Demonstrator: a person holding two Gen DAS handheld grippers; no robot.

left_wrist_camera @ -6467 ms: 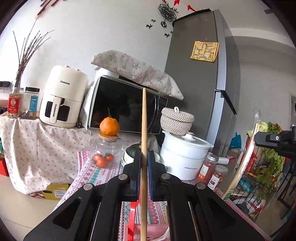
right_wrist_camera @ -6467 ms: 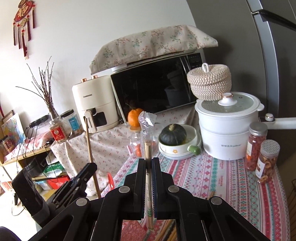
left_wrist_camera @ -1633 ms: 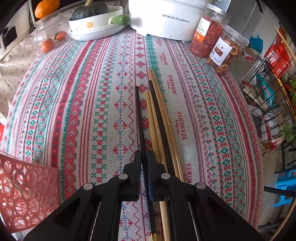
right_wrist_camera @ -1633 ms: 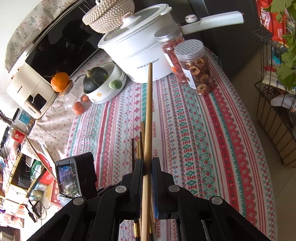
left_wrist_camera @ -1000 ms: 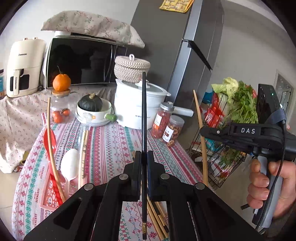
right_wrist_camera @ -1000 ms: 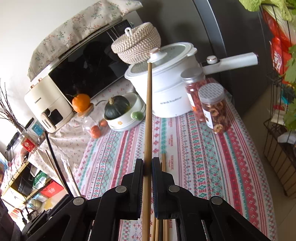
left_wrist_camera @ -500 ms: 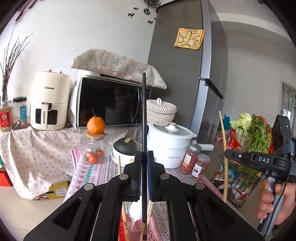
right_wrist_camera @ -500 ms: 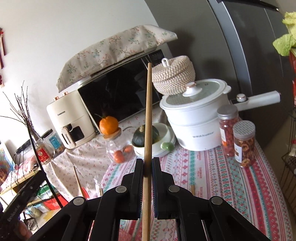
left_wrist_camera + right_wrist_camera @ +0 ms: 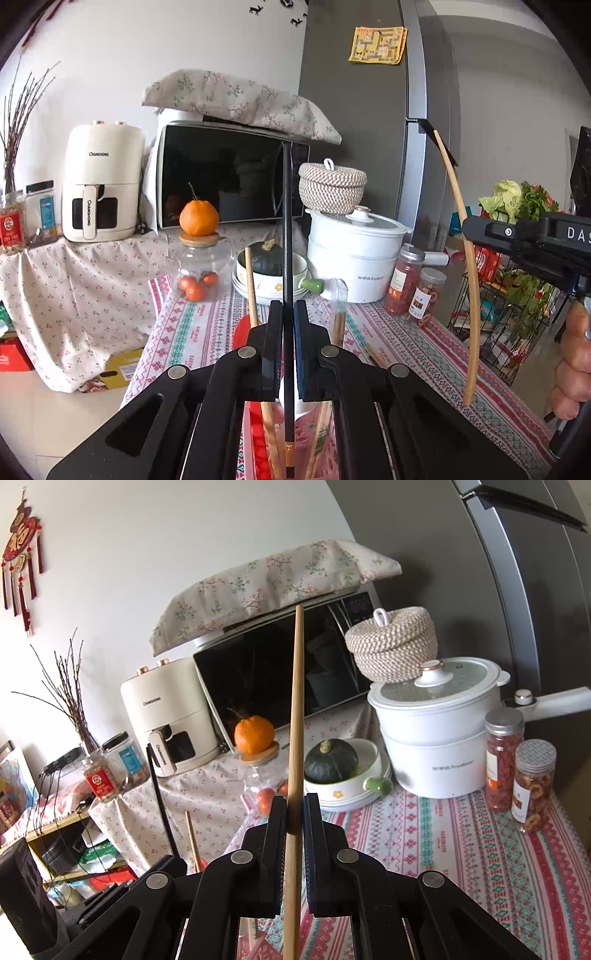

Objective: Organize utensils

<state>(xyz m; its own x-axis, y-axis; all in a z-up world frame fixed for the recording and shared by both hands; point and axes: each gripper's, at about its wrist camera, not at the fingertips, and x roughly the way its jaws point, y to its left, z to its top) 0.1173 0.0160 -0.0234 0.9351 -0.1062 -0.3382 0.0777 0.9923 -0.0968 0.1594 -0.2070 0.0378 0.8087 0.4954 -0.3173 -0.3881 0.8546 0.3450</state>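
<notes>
Black lacquer marks the chopstick [image 9: 287,258] that the left hand-held gripper [image 9: 287,347] pinches upright between pads pressed almost together, its gilt end hanging down over the red basket [image 9: 255,435] at the near edge of the tabletop [image 9: 413,354]. The right hand-held gripper [image 9: 294,834] likewise clamps a bamboo chopstick [image 9: 295,716], held nearly vertical. A moment and a half ago both tools were bent low over the loose chopsticks lying side by side on the striped cloth; since then each has lifted one stick clear and swung up to face the microwave [image 9: 225,177] and the white pot [image 9: 354,254]. In the left view a wooden stick [image 9: 251,288] and a plastic-wrapped pair [image 9: 338,310] already stand in the basket, and at least one more stick [image 9: 373,356] is left on the cloth. So the pick-up seems done, and the likely next step is lowering both sticks into the basket without knocking those already there.
</notes>
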